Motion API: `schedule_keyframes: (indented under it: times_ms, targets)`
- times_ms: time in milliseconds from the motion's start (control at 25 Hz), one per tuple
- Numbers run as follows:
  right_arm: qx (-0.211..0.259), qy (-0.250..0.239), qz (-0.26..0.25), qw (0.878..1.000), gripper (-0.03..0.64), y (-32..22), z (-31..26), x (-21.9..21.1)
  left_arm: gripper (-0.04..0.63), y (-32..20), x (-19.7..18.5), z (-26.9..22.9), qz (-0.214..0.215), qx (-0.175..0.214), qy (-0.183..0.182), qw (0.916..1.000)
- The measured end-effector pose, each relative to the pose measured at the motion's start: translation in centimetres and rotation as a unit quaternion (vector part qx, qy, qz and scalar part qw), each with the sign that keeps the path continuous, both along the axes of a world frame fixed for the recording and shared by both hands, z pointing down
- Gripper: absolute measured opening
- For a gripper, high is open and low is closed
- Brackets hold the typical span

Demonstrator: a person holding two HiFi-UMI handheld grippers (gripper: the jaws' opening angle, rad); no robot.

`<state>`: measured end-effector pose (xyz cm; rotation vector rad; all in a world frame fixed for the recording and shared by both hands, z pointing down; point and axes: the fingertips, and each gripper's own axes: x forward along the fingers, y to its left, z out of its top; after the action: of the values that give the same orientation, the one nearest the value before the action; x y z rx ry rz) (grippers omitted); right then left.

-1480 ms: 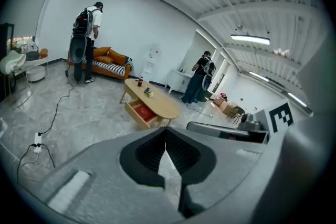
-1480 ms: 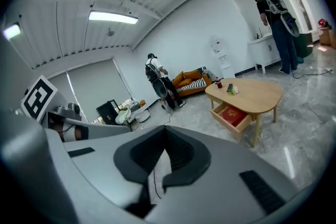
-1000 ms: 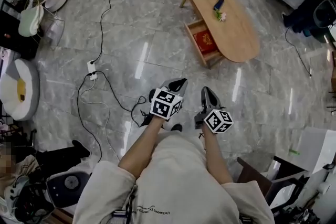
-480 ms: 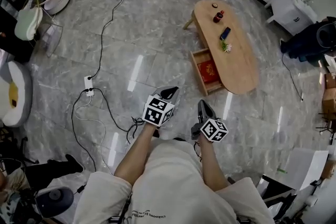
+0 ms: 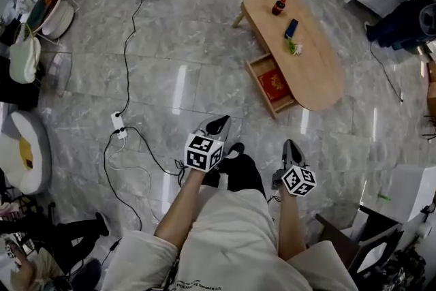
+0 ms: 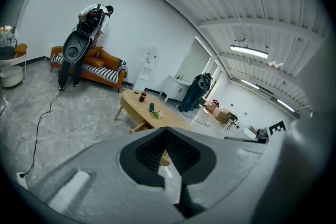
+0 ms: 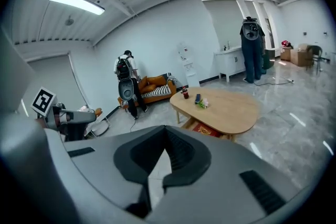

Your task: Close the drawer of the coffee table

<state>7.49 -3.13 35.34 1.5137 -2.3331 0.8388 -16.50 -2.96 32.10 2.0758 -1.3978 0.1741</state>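
my left gripper [image 5: 219,124] and right gripper [image 5: 293,146] closed, empty | open light-wood drawer [image 5: 261,88] of oval wooden table [image 5: 317,71] well ahead | I'd push its front squarely, mid-width

Around you spreads a glossy grey marble floor [image 5: 184,44]; an orange striped sofa [image 6: 107,68] stands against the white wall [image 6: 131,18], with strip lights [image 7: 76,2] overhead.

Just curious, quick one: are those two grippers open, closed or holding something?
Left gripper: jaws closed, holding nothing.
Right gripper: jaws closed, holding nothing.
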Motion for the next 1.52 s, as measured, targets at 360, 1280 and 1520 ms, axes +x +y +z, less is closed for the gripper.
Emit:
schedule_keyframes:
  times_ms: [360,1280,1520]
  targets:
    - [0.019,-0.016,0.076,0.997,0.015,-7.4,0.4,6.9,0.011,-7.4,3.1,3.0,0.06,-0.03,-0.022,0.9975]
    - [0.214,0.04,-0.002,0.976,0.015,-18.5,35.8,-1.2,0.011,-26.1,11.7,41.9,0.154,0.13,-0.118,0.9724]
    - [0.208,0.05,0.037,0.976,0.017,-18.0,43.4,-2.5,0.011,-27.0,13.3,48.0,0.158,0.147,-0.108,0.9705]
